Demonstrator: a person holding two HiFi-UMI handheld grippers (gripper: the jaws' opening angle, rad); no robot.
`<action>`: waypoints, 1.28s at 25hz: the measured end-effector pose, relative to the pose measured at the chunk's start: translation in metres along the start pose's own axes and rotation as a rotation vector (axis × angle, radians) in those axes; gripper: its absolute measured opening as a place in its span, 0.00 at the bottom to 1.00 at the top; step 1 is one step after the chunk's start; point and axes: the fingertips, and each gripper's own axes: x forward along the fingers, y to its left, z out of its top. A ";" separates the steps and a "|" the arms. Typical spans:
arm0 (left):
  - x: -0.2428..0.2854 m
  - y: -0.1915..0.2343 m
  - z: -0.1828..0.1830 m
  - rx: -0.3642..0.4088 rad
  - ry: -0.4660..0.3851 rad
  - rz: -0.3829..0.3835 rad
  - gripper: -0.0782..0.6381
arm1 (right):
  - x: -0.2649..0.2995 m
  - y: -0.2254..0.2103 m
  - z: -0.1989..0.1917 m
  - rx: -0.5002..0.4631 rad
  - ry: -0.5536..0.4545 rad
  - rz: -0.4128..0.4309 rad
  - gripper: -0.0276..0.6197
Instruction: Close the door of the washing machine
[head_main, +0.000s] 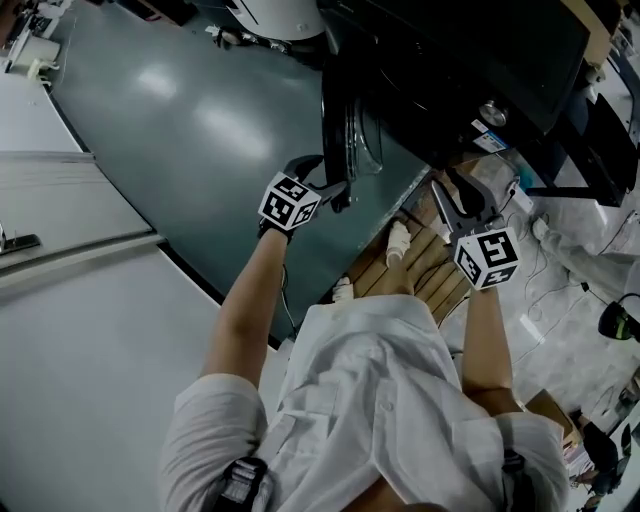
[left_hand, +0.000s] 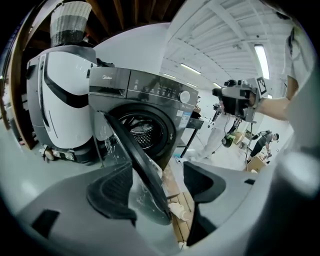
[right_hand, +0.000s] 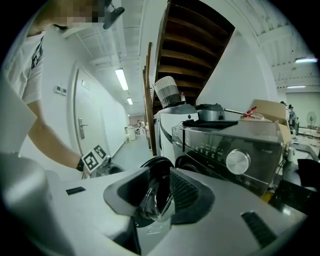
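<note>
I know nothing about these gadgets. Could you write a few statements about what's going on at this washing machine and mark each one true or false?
1. The washing machine has its door open. True.
2. The left gripper is clamped shut on nothing. False: its jaws are apart, and the door's edge stands between them.
3. The right gripper holds the door. False: its jaws are open, and the head view shows it off to one side, apart from the door.
4. The washing machine has a round knob on its front. True.
5. The left gripper carries a cube with black-and-white squares. True.
</note>
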 end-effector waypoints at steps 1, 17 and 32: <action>0.005 -0.003 0.004 0.000 -0.004 -0.009 0.54 | 0.001 -0.011 0.003 0.000 -0.005 -0.010 0.27; 0.122 -0.072 0.091 0.066 -0.081 -0.143 0.48 | -0.017 -0.113 0.020 0.001 -0.024 -0.106 0.27; 0.207 -0.038 0.152 -0.005 -0.093 0.095 0.50 | -0.025 -0.159 0.024 0.003 -0.032 -0.124 0.27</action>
